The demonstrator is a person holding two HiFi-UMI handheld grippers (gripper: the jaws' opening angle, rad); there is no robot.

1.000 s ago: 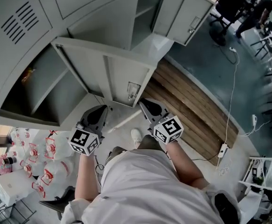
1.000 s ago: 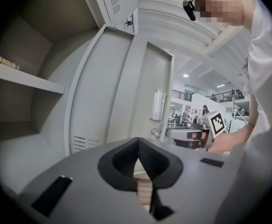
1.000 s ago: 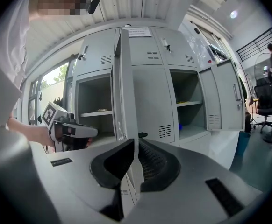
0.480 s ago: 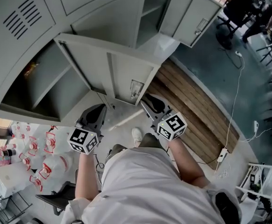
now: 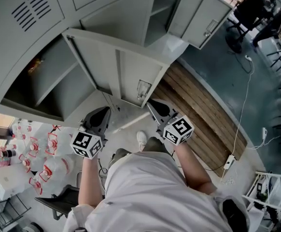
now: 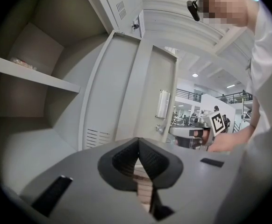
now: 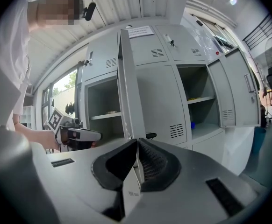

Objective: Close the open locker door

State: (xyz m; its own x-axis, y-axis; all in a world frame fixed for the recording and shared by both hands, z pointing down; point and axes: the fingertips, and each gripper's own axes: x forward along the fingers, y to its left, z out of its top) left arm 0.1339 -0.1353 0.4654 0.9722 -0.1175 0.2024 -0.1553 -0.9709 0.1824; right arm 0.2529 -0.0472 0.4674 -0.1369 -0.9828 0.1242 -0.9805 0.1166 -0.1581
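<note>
The open grey locker door (image 5: 121,66) swings out towards me, its inner face and latch plate (image 5: 141,88) showing. In the left gripper view the door's inner face (image 6: 126,92) fills the middle, beside the empty compartment with a shelf (image 6: 28,73). My left gripper (image 5: 103,114) hangs below the door's lower edge, jaws shut on nothing. My right gripper (image 5: 152,105) sits just below the latch corner, also shut and empty. In the right gripper view the door's free edge (image 7: 128,78) rises straight ahead of the shut tips (image 7: 137,143). I cannot tell whether they touch it.
A second locker door (image 5: 198,16) stands open at the upper right. Wooden planks (image 5: 198,115) lie on the floor to my right, with a power strip and cable (image 5: 230,154) beyond. Packs of water bottles (image 5: 44,151) sit at my lower left. People and chairs (image 5: 261,8) are at the far right.
Both grippers stay in about the same place below the door. The head view has shifted slightly, and the door's angle looks unchanged.
</note>
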